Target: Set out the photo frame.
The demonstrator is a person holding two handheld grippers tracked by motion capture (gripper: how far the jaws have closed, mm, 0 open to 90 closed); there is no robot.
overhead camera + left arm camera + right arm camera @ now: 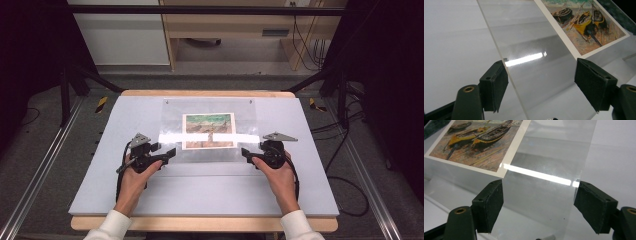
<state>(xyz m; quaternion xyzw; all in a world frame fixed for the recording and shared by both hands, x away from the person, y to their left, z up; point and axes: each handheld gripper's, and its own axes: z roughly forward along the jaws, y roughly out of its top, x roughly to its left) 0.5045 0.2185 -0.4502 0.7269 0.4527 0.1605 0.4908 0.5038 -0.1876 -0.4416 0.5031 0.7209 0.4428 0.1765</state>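
Note:
A print of beached boats (pixel 209 131) lies on a white board (pixel 125 190) under a clear plastic sheet (pixel 172 120). My left gripper (pixel 169 154) points right at the sheet's near left corner and my right gripper (pixel 245 153) points left at its near right corner. In the left gripper view the left gripper (pixel 541 73) is open, with the sheet (pixel 534 50) and its edge running between the wide jaws, and the print (pixel 584 22) beyond. The right gripper (pixel 539 195) is open too, around the sheet (pixel 554 152), with the print (pixel 476 142) beyond. A small metal pin (pixel 546 237) lies under the sheet.
The board rests on a wooden table (pixel 200 223). Two small fasteners (pixel 166 101) mark the sheet's far edge. Metal rails (pixel 40 175) run along the floor at the left. Cables (pixel 345 185) trail at the right. A cabinet (pixel 225 25) stands behind.

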